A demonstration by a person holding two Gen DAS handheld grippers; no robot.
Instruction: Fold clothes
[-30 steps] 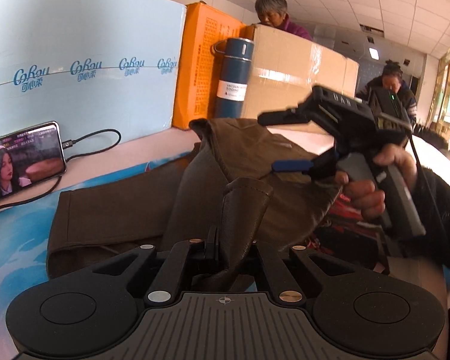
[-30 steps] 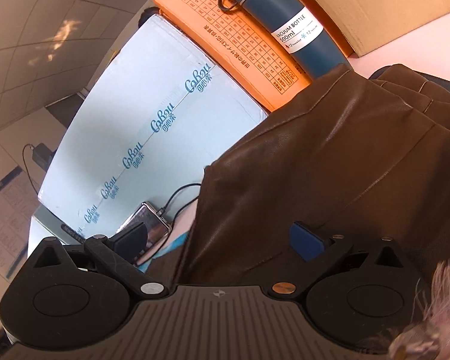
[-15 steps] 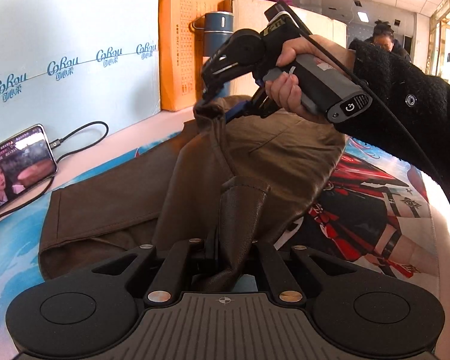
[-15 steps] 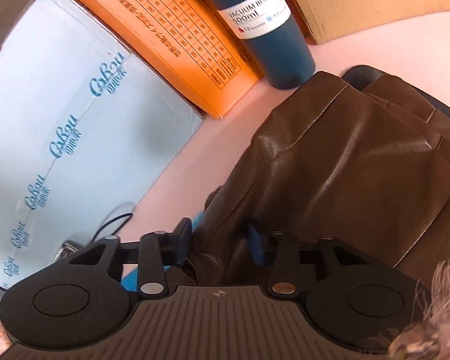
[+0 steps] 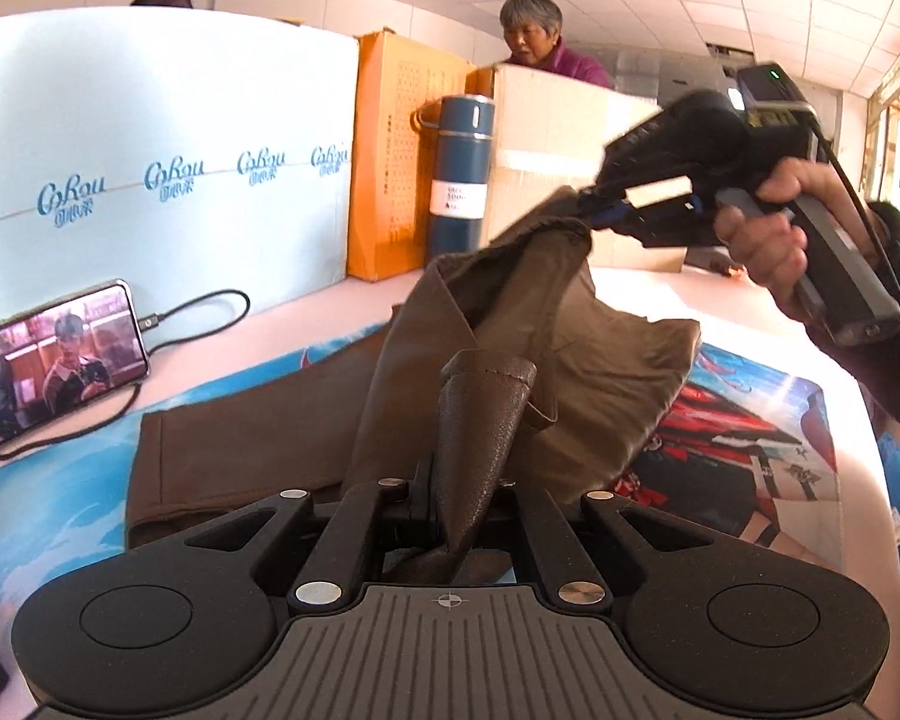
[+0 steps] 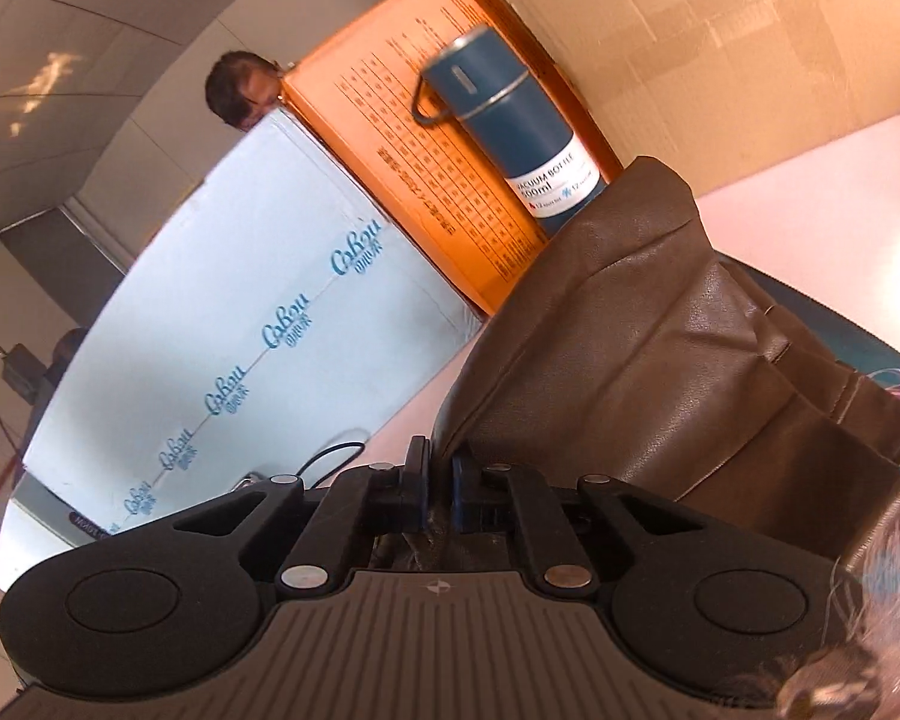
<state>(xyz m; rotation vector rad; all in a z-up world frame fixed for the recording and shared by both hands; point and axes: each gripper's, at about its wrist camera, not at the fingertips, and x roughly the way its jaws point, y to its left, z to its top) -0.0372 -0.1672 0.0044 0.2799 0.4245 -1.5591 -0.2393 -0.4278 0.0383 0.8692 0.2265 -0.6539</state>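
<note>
Brown leather-look trousers (image 5: 258,438) lie partly flat on the printed mat, one end lifted. My left gripper (image 5: 459,498) is shut on a fold of the trousers near the camera. My right gripper (image 5: 588,213) is shut on the far corner of the trousers and holds it up above the table. In the right wrist view the right gripper (image 6: 441,489) pinches the edge of the trousers (image 6: 660,360), which hang away to the right.
A phone (image 5: 54,360) with cable lies on the left. A pale blue box (image 5: 162,162), an orange box (image 5: 396,150), a blue vacuum bottle (image 5: 461,174) and a cardboard box (image 5: 558,144) stand along the back. People stand behind the boxes.
My right gripper closed on the far corner of the trousers and lifted it up and to the right. My left gripper kept its hold.
</note>
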